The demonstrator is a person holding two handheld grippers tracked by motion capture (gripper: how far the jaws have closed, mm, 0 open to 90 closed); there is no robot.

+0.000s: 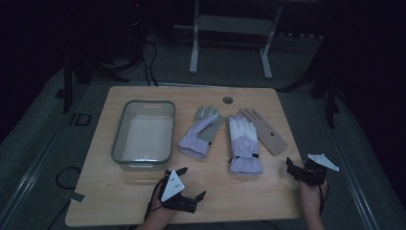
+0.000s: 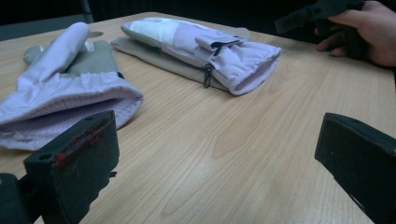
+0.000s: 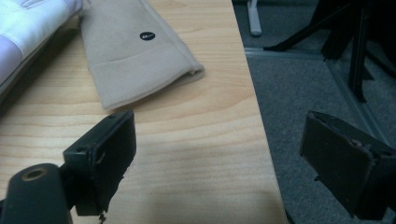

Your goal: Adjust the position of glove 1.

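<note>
So nothing is in the grey tub (image 1: 143, 132) yet; three gloves lie right of it, the lilac glove (image 1: 201, 132) nearest; the left gripper (image 1: 189, 184) and right gripper (image 1: 293, 167) both gape wide and empty.

The high view looks forward and down on the whole table (image 1: 143, 201) from above my side, far off. My left gripper (image 1: 187, 183) carries a camera set low, close over the wood, facing across it past the lilac glove (image 2: 70, 93) toward the white glove (image 2: 210, 51). My right gripper (image 1: 299, 168) carries one looking down from near the table's right edge at the tan glove (image 3: 135, 56). All three views share the white glove and the tan glove under it.
</note>
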